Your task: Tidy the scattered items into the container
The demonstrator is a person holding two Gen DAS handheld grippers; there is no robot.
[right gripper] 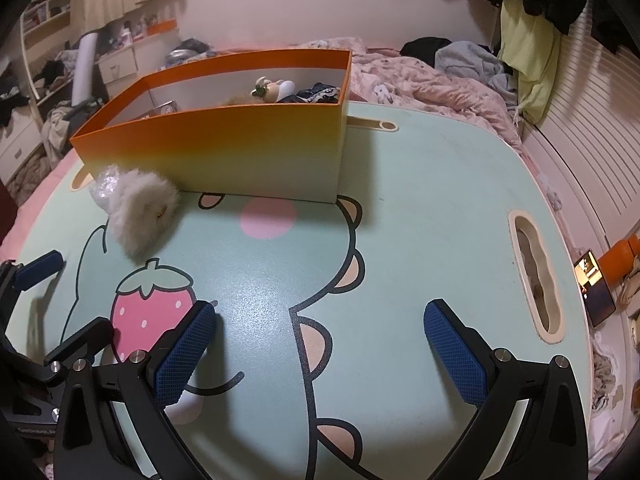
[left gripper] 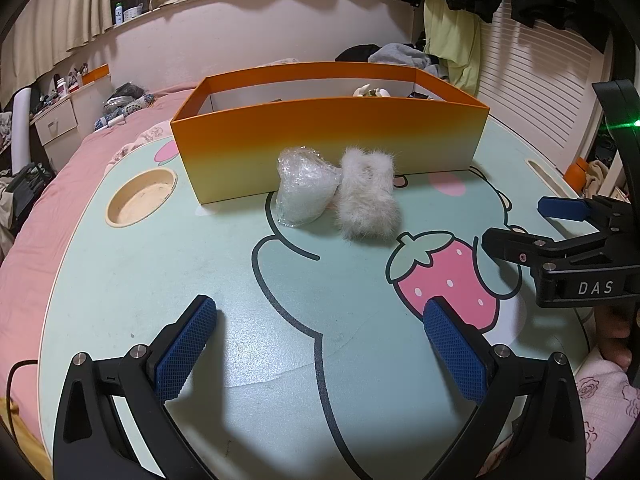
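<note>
2 loose items: both on the table (left gripper: 160, 280), outside the box (left gripper: 328, 136).
Bag: clear crinkled plastic bag (left gripper: 306, 188), lying just in front of the box's near wall, about mid-length.
Fur piece: white fluffy item (left gripper: 368, 196), touching the bag's right side in the left wrist view; small label visible on it in the right wrist view (right gripper: 140, 208).
Box: orange-to-yellow open box, standing on the far part of the table. Inside, seen from the right wrist view: a small cream toy (right gripper: 272, 90) and a dark fabric piece with white trim (right gripper: 316, 94) at the right end, something boxy at the left end, too hidden to identify.
Left gripper: (left gripper: 320, 344) fingers spread wide, nothing between them, low over the table, pointed at the 2 items but well apart from them.
Right gripper: (right gripper: 320, 348) fingers spread wide, nothing held, over the table's right half; also seen at the right edge of the left wrist view (left gripper: 516, 224), jaws parted.
Table: mint top with cartoon print, strawberry (left gripper: 444, 276) near the grippers, round cup recess (left gripper: 140, 196) left of the box, slot handle (right gripper: 536, 276) at the right.
Surroundings: pink bedding (right gripper: 420, 80) around the table.
</note>
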